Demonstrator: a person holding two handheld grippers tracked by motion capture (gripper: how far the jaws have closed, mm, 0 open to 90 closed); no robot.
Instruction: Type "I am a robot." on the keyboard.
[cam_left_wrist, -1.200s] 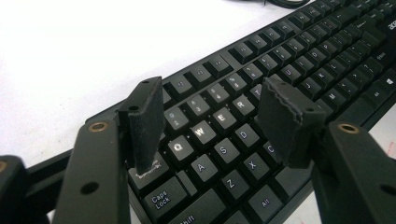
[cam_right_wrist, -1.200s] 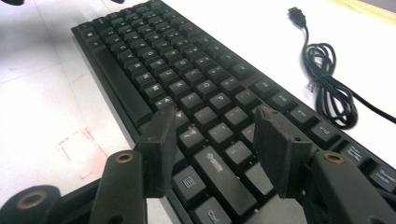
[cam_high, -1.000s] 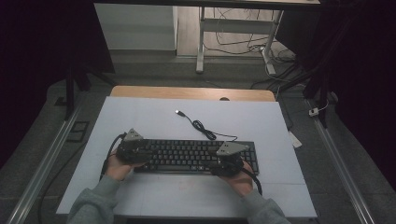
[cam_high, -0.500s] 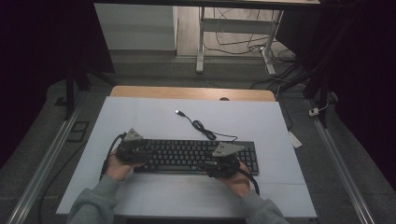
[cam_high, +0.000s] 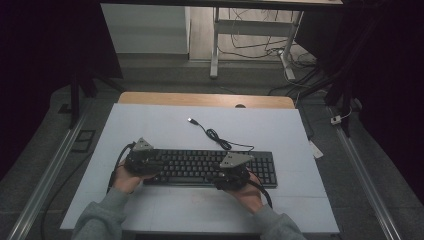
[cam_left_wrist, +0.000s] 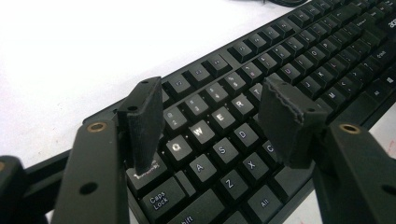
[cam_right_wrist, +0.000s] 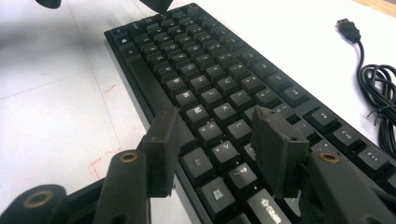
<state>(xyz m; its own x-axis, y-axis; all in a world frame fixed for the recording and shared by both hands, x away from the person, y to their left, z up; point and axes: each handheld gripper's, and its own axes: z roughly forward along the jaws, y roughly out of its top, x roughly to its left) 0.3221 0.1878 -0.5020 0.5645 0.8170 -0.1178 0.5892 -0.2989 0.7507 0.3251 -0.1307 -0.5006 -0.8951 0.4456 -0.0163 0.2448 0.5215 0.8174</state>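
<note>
Tongs: left tongs (cam_left_wrist: 210, 126) gaping over keyboard (cam_high: 200, 165) QWER keys, holding nothing | right tongs (cam_right_wrist: 217, 149) just narrowing, empty, poised for keypresses | tabletop (cam_high: 165, 120) steadies board

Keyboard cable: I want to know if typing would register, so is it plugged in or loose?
Loose. The cable runs from the keyboard across the white table, and its USB plug lies bare there, in no port.
</note>
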